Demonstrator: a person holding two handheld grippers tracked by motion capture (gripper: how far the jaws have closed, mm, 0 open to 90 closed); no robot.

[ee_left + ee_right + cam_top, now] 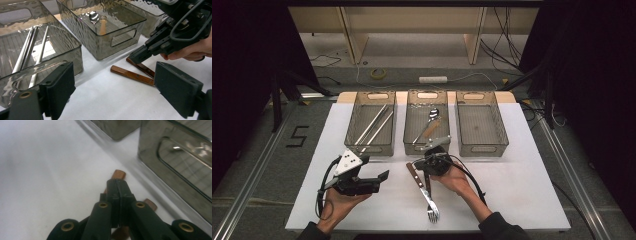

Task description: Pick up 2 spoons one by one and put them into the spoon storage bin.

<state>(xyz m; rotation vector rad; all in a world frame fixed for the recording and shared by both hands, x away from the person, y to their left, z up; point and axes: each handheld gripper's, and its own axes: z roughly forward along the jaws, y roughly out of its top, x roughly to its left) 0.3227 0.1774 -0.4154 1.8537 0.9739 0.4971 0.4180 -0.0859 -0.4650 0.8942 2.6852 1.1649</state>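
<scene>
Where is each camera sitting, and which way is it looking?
High view: above the person's side, looking forward and down at the table and three bins; both forearms show.
Left gripper view: on the left tool, looking past open jaws at the bins and the right tool.
Right gripper view: on the right tool, looking along shut jaws.
Shared: the wooden handle.

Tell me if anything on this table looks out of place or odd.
Two wooden-handled utensils lie loose and crossed on the white table in front of the middle bin, while the chopsticks and the spoon sit in bins. The right hand-held gripper is shut at their handles. The right bin looks empty.
</scene>
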